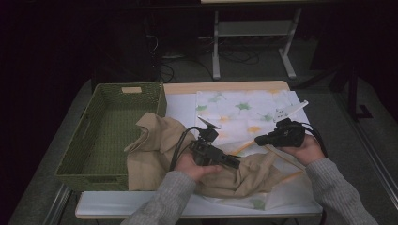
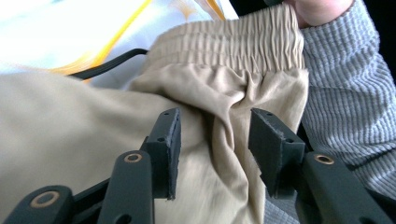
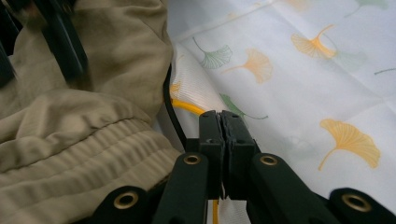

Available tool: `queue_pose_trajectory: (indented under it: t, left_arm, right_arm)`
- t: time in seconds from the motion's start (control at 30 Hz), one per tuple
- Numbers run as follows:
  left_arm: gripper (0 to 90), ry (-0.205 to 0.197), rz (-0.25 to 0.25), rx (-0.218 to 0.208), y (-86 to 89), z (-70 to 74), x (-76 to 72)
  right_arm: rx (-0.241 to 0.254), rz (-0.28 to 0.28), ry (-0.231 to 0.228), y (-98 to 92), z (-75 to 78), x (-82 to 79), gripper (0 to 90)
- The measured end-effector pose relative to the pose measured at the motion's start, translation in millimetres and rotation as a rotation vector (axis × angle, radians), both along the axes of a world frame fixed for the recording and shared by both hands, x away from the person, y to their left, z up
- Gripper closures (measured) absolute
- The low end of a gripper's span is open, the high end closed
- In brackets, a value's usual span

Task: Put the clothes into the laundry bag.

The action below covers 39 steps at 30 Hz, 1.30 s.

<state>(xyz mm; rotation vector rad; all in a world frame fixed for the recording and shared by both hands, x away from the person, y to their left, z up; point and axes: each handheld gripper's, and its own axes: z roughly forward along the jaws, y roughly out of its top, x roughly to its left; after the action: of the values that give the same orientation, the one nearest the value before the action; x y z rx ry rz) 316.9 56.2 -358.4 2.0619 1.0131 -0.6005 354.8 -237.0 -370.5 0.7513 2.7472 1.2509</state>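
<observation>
A beige garment (image 1: 155, 140) with an elastic waistband (image 2: 233, 44) lies crumpled across the table, its left part draped against a green basket (image 1: 70, 154). My left gripper (image 1: 233, 164) points down onto the garment near its right end. In the left gripper view its jaws (image 2: 215, 126) stand apart over the cloth (image 2: 70, 121), a raised fold running between the pads without being pressed. My right gripper (image 1: 260, 139) hovers just right of the garment, over a leaf-patterned tablecloth (image 1: 244, 105). Its jaws (image 3: 223, 126) are pressed together with nothing visible between them; the garment (image 3: 70, 140) lies to their left.
The woven green basket fills the table's left side. The white tablecloth with ginkgo leaves (image 3: 303, 84) covers the right half. A black cable (image 3: 172, 112) and a yellow line (image 3: 187, 106) run under the garment's edge. A grey sleeve (image 2: 345, 93) lies close to the left gripper.
</observation>
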Motion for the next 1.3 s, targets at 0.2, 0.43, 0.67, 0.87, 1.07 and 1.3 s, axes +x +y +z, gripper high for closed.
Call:
queue_pose_trajectory:
  t: [0.2,0.43,0.67,0.87,1.07,1.3]
  left_arm:
    - [51.4,-0.015,0.051,-0.013,34.1,12.6,-3.6]
    - [50.1,-0.042,0.104,-0.029,68.0,28.2,-9.2]
    - [48.7,-0.061,0.178,-0.047,108.8,43.4,-16.8]
    - [47.9,-0.074,0.227,-0.049,141.7,54.2,-26.0]
    - [45.1,-0.108,0.293,-0.060,177.9,72.7,-34.1]
    - [40.5,-0.134,0.399,-0.030,225.5,85.1,-38.5]
  right_arm:
    - [-0.010,-0.005,0.011,1.0,-2.6,1.4,87.2]
    - [-0.022,-0.007,0.017,1.2,-4.7,3.4,87.2]
    - [-0.026,-0.005,0.020,1.8,-6.6,5.3,87.2]
    - [-0.028,-0.006,0.027,2.2,-8.1,6.8,87.2]
    - [-0.034,-0.003,0.034,2.9,-9.9,8.1,87.2]
    - [-0.034,0.000,0.040,2.5,-10.9,9.0,87.1]
